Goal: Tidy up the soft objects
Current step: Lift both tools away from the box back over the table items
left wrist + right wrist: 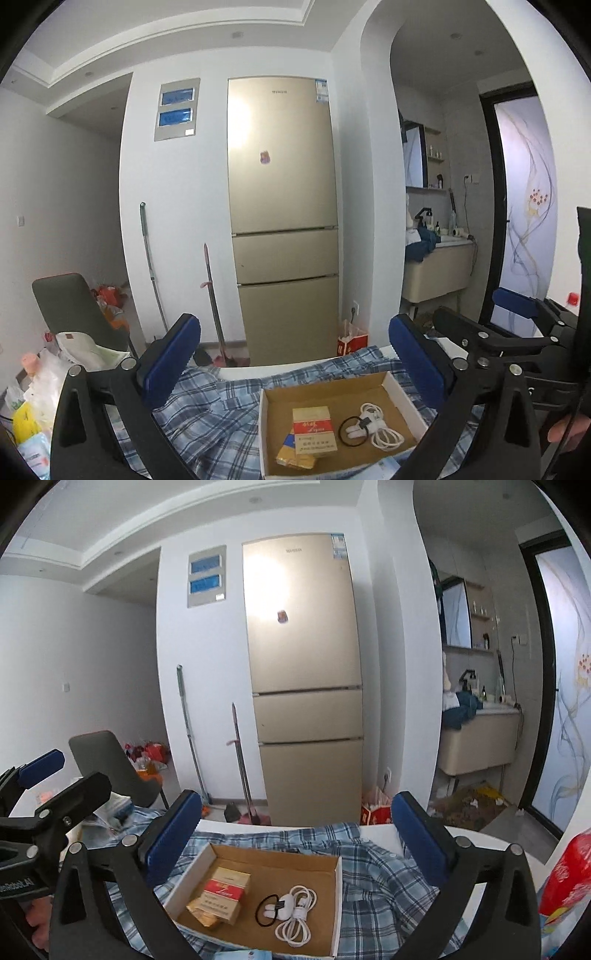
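A blue plaid shirt (221, 410) lies crumpled on the white table; it also shows in the right wrist view (380, 878). On it rests an open cardboard box (404, 393) (334, 904) holding a cigarette pack (314, 428), a coiled white cable (376, 428) and a black ring. My left gripper (295, 354) is open and empty, raised above the shirt and box. My right gripper (295, 834) is open and empty too, above the same spot. Each gripper shows at the edge of the other's view.
A gold fridge (284, 221) stands behind the table, with a mop (151, 266) and a broom (214, 302) beside it. A grey chair (74, 310) and plastic bags (33, 398) sit at the left. A red packet (569, 878) lies at the table's right.
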Demonstrator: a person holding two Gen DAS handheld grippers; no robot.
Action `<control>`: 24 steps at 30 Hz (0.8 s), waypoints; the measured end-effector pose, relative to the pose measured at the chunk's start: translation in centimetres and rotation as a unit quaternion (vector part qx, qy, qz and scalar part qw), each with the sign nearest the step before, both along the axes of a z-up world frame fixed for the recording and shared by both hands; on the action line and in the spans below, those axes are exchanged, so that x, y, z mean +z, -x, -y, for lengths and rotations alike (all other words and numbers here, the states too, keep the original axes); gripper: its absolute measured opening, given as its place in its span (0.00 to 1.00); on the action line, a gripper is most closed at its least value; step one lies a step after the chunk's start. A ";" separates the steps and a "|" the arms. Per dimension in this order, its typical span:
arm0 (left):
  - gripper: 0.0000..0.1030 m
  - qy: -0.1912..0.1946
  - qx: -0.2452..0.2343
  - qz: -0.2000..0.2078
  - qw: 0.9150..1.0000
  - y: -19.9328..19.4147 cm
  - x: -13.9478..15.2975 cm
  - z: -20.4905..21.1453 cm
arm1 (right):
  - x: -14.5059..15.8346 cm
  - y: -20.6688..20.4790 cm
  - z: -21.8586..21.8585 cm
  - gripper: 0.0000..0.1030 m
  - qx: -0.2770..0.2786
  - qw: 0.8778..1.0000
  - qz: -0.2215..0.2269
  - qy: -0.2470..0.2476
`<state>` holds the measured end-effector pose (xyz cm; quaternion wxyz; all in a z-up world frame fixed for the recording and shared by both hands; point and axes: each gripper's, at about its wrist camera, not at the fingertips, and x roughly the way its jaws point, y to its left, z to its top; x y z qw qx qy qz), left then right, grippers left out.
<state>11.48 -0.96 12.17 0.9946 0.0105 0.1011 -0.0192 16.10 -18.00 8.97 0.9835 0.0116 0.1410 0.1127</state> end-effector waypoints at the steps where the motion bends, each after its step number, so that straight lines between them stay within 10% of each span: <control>1: 1.00 0.001 0.000 0.001 1.000 1.0 0.4 -0.1 | 0.4 0.6 0.0 0.99 0.002 1.000 0.004 0.001; 10: 1.00 -0.012 0.003 -0.001 1.000 7.4 -1.3 -0.3 | 0.9 6.4 -0.4 0.99 0.020 0.999 0.020 0.022; 24: 1.00 0.005 0.005 -0.077 0.997 10.4 -8.7 -2.4 | -7.5 9.5 -0.3 0.99 0.032 0.996 -0.078 0.021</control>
